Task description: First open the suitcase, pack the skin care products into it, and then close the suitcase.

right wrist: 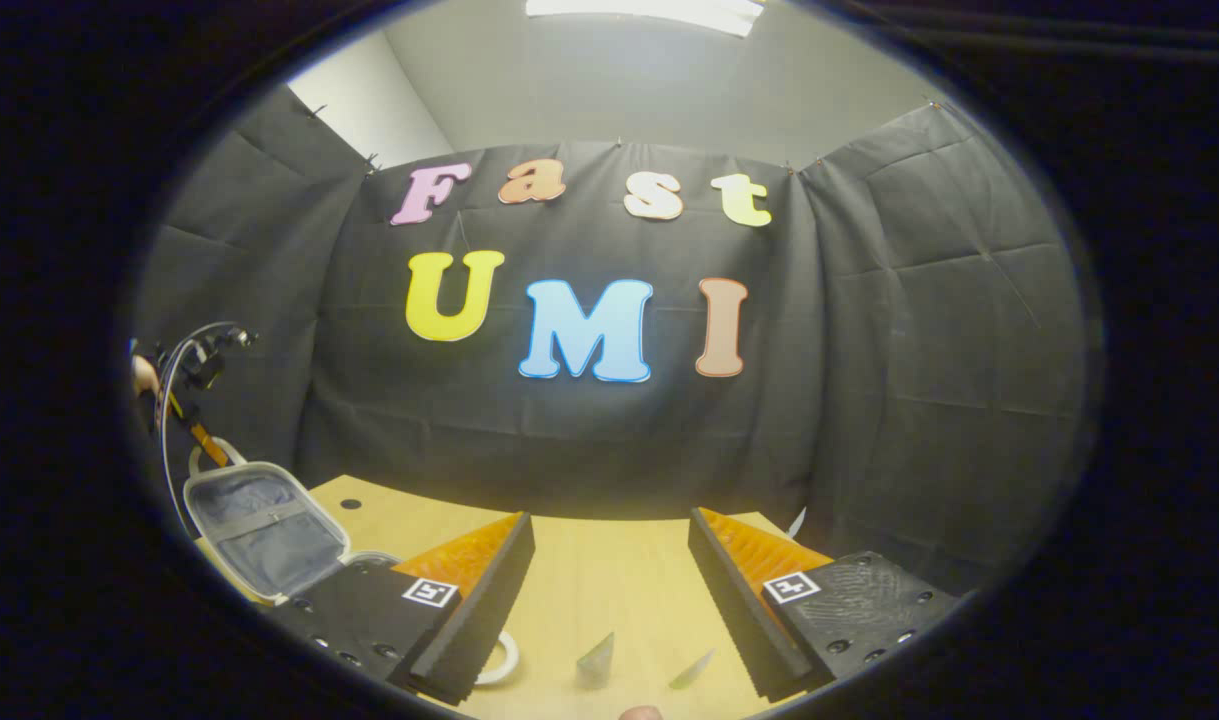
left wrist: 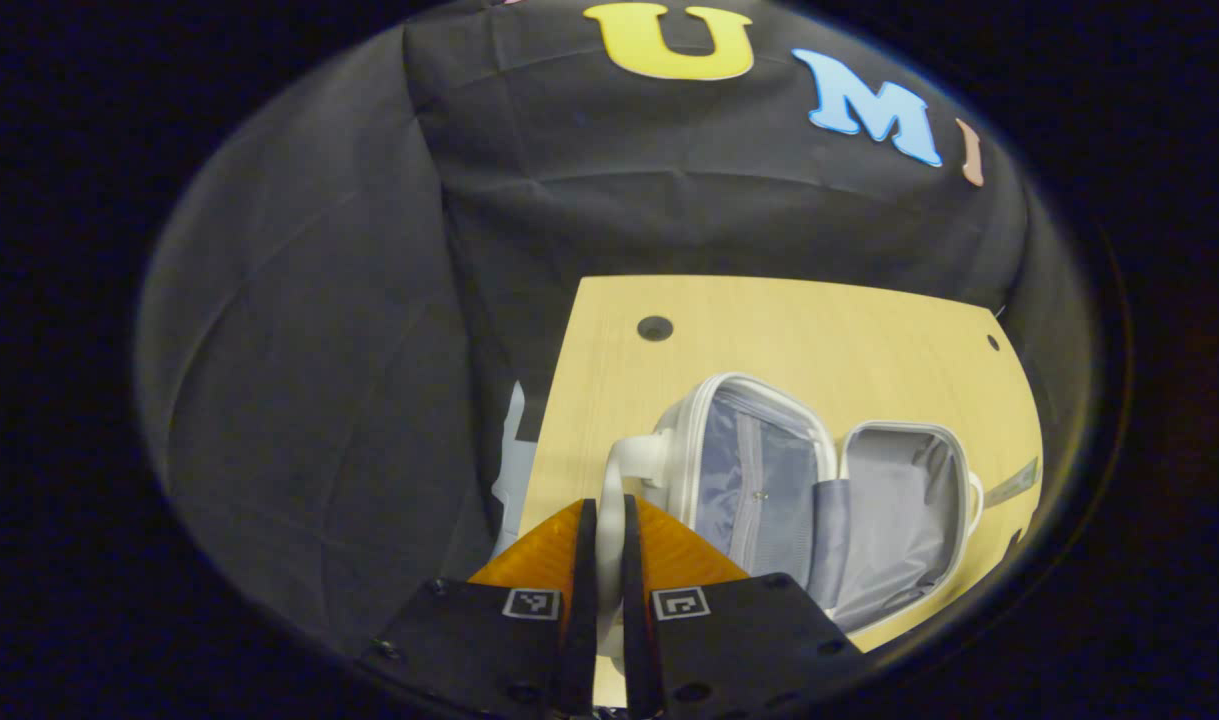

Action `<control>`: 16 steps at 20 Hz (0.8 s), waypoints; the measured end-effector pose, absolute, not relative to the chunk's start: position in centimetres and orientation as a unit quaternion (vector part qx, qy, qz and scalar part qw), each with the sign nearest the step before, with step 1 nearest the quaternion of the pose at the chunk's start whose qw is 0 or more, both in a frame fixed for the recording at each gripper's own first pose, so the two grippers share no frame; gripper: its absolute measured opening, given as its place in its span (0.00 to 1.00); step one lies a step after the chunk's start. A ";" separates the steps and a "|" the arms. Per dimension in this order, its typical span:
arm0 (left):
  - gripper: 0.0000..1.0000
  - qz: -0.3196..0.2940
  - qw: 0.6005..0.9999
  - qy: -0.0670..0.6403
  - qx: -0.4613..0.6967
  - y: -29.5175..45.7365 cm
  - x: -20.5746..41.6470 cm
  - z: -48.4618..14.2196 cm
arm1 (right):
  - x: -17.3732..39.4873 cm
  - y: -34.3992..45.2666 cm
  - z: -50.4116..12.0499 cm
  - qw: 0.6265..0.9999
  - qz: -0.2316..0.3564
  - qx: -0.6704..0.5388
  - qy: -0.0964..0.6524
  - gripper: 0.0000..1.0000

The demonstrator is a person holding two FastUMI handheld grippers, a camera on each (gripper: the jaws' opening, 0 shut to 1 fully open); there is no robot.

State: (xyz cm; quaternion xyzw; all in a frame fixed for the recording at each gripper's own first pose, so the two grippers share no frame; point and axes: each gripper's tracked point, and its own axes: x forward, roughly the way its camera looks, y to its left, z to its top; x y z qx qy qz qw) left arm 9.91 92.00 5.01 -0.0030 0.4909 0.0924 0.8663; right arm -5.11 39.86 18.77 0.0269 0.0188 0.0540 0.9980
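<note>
Suitcase [left wrist: 819, 490] handle [left wrist: 619, 480] pinched by left gripper [left wrist: 602, 560]; right gripper [right wrist: 609, 590] gapes.

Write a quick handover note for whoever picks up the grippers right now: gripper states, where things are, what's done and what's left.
Left gripper: shut on the suitcase handle, holding the lid up.
Right gripper: open, hovering over the table, holding nothing.
Suitcase: open on the table, both halves look empty.
Done: suitcase opened.
Left: pack the skin care products, then close it. Small items lie below the right gripper, too unclear to identify.
</note>
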 end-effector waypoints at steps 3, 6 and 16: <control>0.19 0.098 0.858 0.503 -0.038 95.6 9.1 0.1 | -4.9 40.8 19.4 0.998 0.048 0.031 0.017 0.94; 0.20 0.095 0.853 0.511 -0.050 96.9 8.3 -4.0 | -5.0 41.3 19.7 0.999 0.042 0.016 0.018 0.94; 0.55 0.152 0.868 0.465 -0.093 98.4 7.4 -7.6 | -6.1 40.4 19.7 0.999 0.042 -0.014 0.026 0.94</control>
